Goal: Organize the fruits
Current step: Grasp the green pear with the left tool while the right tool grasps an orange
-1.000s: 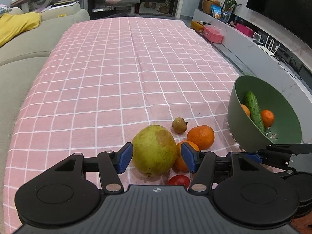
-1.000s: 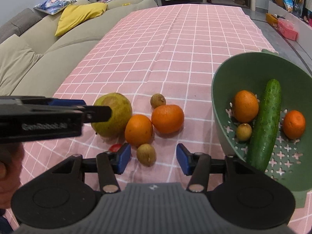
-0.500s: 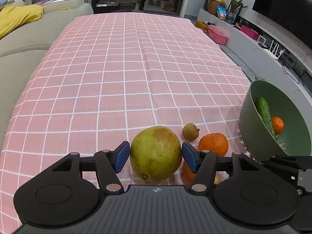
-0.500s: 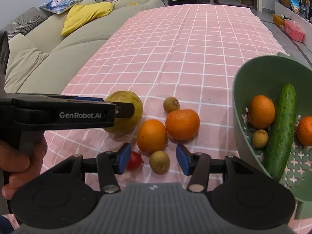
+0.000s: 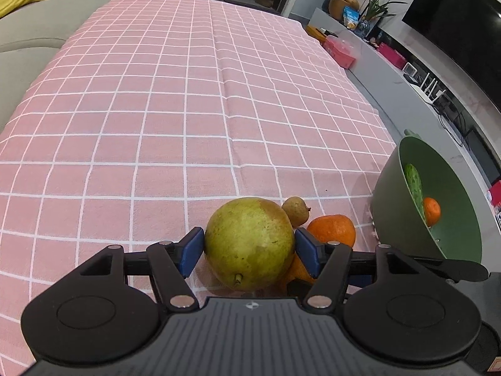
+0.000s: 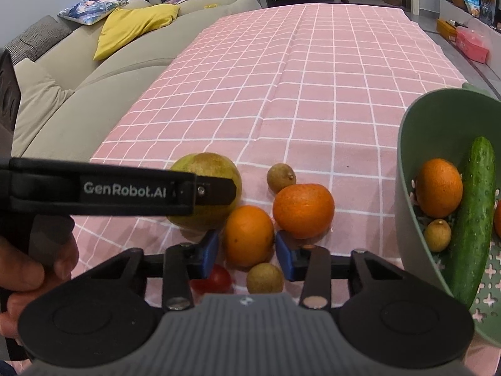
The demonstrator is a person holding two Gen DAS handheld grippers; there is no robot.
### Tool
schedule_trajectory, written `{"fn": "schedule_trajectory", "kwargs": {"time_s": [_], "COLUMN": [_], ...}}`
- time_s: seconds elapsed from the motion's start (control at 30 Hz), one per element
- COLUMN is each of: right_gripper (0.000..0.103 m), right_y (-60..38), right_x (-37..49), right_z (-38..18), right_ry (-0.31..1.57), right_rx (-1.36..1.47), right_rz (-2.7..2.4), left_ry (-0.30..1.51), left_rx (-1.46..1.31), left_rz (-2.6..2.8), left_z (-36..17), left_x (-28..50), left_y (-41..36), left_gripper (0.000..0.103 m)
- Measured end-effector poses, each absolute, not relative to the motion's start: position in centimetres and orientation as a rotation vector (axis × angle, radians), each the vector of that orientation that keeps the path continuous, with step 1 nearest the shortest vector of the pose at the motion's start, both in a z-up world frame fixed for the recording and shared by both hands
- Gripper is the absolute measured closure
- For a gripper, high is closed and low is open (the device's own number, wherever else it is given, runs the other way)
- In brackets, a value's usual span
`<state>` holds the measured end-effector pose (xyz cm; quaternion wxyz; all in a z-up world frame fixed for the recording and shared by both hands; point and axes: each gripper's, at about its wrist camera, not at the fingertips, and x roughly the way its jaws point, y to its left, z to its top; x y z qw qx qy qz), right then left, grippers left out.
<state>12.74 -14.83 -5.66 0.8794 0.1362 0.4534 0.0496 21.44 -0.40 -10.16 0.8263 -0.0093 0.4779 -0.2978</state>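
A big green pear (image 5: 250,244) lies on the pink checked cloth (image 5: 188,109), between the blue pads of my left gripper (image 5: 250,252), whose jaws are opening and stand close beside it. My right gripper (image 6: 247,247) is closing around a small orange (image 6: 249,235), with a thin gap at the left pad. A larger orange (image 6: 302,210), two brown longans (image 6: 280,177) (image 6: 264,277) and a red tomato (image 6: 214,279) lie around it. The green bowl (image 6: 407,144) on the right holds a cucumber (image 6: 472,219), oranges (image 6: 440,188) and a longan (image 6: 436,235).
A grey sofa (image 6: 78,87) with a yellow cushion (image 6: 134,28) runs along the table's left side. A low TV bench (image 5: 391,72) stands past the right edge. A person's hand (image 6: 22,269) holds the left gripper, which crosses the right wrist view.
My left gripper moved forward and widened, so the pear now sits between its pads. My right gripper advanced past the near longan and tomato, and its jaws narrowed around the small orange.
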Motion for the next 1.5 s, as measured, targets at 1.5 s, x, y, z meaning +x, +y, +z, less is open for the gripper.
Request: {"fn": "schedule_trajectory", "kwargs": {"time_s": [1.5], "right_gripper": [0.069], "right_y": [-17.3], "right_x": [11.2], "right_z": [-0.2], "right_ry": [0.832], "right_rx": [0.265], "right_rz": [0.16], "left_ry": [0.91], "left_rx": [-0.089], "left_rz": [-0.591], "left_z": [-3.3], "left_x": [19.7], "left_y": [-0.1], "left_gripper": [0.03]}}
